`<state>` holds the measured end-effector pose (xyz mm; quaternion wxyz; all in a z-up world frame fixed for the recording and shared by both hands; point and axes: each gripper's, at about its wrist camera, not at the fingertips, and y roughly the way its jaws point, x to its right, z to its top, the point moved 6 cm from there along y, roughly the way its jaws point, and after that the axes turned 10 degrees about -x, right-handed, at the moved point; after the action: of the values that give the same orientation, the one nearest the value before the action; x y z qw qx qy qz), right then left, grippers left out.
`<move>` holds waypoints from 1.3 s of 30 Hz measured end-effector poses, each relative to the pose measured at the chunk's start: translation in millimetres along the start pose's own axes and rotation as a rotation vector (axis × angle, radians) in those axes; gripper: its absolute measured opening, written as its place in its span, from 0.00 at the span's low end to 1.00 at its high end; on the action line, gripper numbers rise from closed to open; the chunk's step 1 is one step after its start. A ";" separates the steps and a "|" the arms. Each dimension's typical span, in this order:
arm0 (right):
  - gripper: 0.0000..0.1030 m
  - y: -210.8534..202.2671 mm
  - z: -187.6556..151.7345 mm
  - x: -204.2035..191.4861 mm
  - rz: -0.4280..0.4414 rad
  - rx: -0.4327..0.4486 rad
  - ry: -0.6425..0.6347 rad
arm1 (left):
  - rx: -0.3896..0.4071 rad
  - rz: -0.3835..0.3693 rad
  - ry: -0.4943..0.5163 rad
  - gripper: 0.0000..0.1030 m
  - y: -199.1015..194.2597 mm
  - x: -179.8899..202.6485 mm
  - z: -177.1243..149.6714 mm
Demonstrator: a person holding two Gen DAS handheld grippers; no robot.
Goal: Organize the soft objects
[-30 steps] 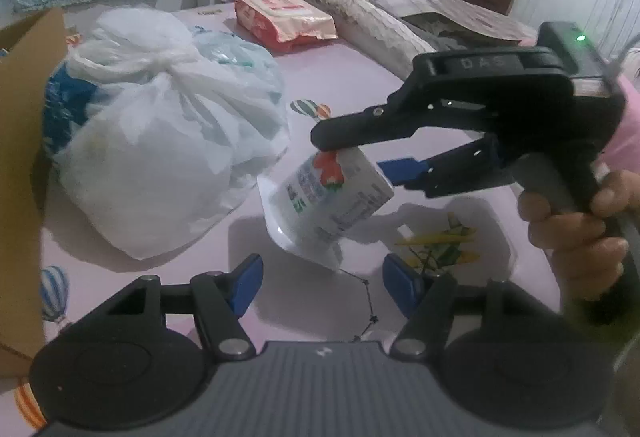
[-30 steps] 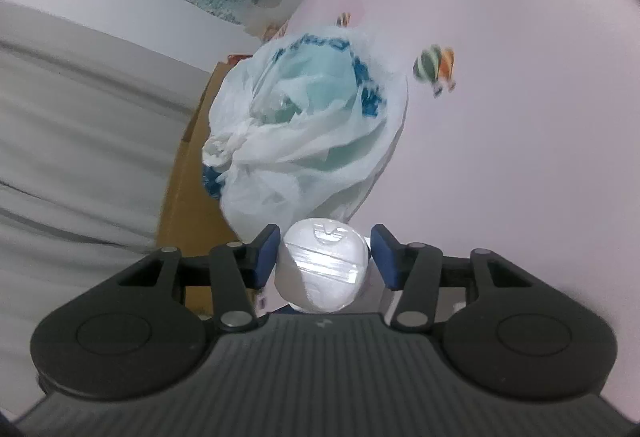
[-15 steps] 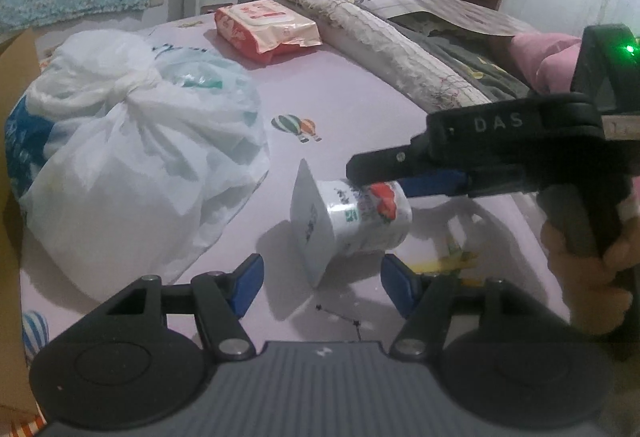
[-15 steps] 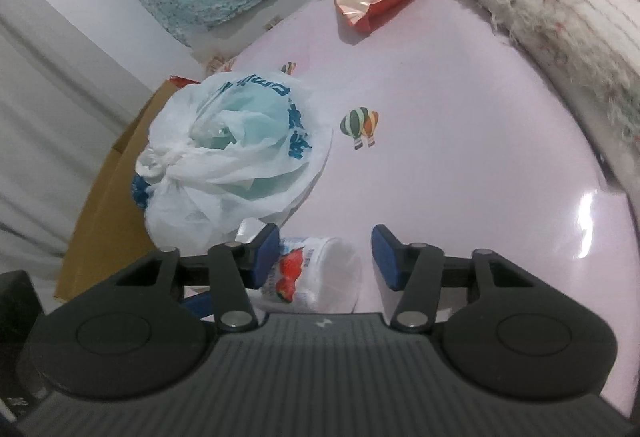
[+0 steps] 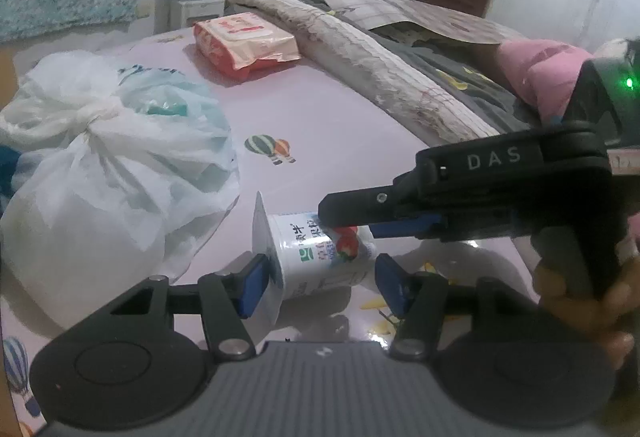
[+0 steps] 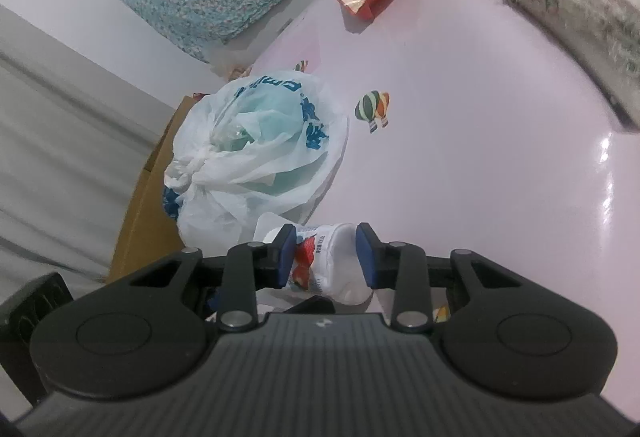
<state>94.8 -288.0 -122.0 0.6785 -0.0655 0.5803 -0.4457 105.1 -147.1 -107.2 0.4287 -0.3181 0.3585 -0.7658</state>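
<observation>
Left wrist view shows the yogurt cup (image 5: pixel 320 257) lying on its side on the pink bed sheet (image 5: pixel 340 125), low in the middle of the frame, its foil lid turned left. My left gripper (image 5: pixel 316 283) has its jaws spread wide on either side of the cup; the left pad looks to be at the lid's edge, the right pad just clear, so nothing is held there. My right gripper (image 5: pixel 360 221) reaches in from the right of the frame, and in the right wrist view (image 6: pixel 326 257) its jaws sit close on both sides of the cup (image 6: pixel 328 261); whether they actually press it I cannot tell.

The knotted white plastic bag (image 5: pixel 108 173) sits at the left, near the cup, and the red wipes packet (image 5: pixel 244 41) lies well apart in the upper middle, beside the rolled blanket (image 5: pixel 360 65). A cardboard box (image 6: pixel 148 197) stands at the bed's edge behind the bag.

I judge the organizing barely started: all three items are loose on the sheet, none gathered or put away.
</observation>
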 end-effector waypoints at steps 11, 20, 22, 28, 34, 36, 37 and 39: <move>0.31 35.5 -2.2 -20.6 0.131 -0.076 0.039 | 0.028 0.086 -0.060 0.57 -34.8 -19.5 -14.5; 0.22 65.9 0.5 -21.4 0.251 -0.164 0.131 | 0.119 0.106 0.074 0.55 -53.3 1.7 -2.1; 0.21 68.0 0.6 -23.1 0.242 -0.161 0.124 | 0.080 0.080 0.063 0.54 -40.8 6.5 -2.0; 0.21 48.4 13.4 -10.4 0.188 -0.092 0.117 | 0.079 0.081 0.033 0.48 -44.8 -3.2 -6.7; 0.22 24.6 9.6 -21.0 0.151 -0.044 0.027 | 0.099 0.157 -0.021 0.67 -75.4 -30.4 -22.1; 0.22 22.6 5.0 -26.4 0.134 -0.046 -0.005 | 0.081 0.159 -0.060 0.69 -76.9 -39.7 -30.6; 0.22 22.9 2.0 -30.5 0.122 -0.047 -0.024 | 0.068 0.157 -0.078 0.69 -74.7 -43.4 -33.7; 0.22 24.3 -3.2 -38.3 0.098 -0.047 -0.060 | 0.038 0.157 -0.110 0.68 -66.6 -49.2 -39.1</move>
<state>107.7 -246.1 -109.8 0.7149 -0.0664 0.5724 -0.3959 66.6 -67.8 -82.5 0.5124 -0.3226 0.3436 -0.7179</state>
